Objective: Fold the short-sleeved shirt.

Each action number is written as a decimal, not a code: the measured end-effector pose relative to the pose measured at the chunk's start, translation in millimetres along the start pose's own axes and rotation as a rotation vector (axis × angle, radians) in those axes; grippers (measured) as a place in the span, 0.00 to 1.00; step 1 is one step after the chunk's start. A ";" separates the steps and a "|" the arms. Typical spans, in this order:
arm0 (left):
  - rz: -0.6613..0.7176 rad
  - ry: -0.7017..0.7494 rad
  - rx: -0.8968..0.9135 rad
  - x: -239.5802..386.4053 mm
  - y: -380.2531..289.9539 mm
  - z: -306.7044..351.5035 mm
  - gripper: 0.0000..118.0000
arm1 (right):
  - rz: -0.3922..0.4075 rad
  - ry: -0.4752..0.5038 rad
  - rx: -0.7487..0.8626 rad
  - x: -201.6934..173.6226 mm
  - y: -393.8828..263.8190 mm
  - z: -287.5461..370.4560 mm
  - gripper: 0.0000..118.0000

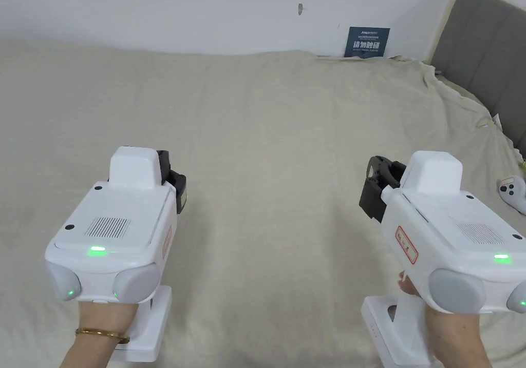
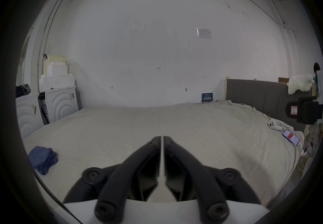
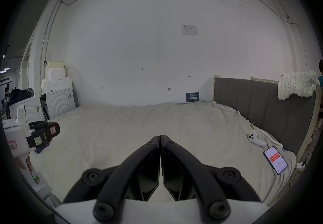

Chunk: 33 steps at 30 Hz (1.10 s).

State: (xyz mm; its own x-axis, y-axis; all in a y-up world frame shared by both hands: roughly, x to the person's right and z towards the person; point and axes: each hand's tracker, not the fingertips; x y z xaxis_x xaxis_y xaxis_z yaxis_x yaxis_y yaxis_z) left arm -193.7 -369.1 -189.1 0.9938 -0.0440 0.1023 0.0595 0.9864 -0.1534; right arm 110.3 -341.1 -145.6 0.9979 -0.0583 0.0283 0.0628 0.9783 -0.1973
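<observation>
Both jaws are pressed together and hold nothing: the left hand-held gripper (image 2: pixel 161 140) and the right hand-held gripper (image 3: pixel 160 138). The blue shirt (image 2: pixel 43 158) sits bunched at the lower left of the left gripper view, on the bed (image 1: pixel 267 128), near its edge. A clumsy grab could push it off (my guess). I count two grippers, one shirt, one phone (image 3: pixel 275 159), one white controller (image 3: pixel 256 138).

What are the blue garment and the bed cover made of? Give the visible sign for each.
The blue garment: apparently soft matte knit or cotton; it lies slumped in limp folds. The bed cover: apparently thin woven cotton or linen, matte beige, with fine creases and bunched wrinkles near the headboard.
</observation>
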 end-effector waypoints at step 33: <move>0.040 0.012 -0.181 6.8 -17.4 -1.4 1.00 | -0.220 -0.117 -0.564 -9.3 27.0 -14.7 0.99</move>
State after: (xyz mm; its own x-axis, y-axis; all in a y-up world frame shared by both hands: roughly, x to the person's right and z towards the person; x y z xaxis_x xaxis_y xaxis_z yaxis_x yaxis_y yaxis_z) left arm -187.9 -386.8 -187.0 0.9967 -0.0085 0.0810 0.0350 0.9428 -0.3315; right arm 102.9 -317.0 -165.7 0.9543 -0.1933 0.2277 0.2973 0.6883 -0.6617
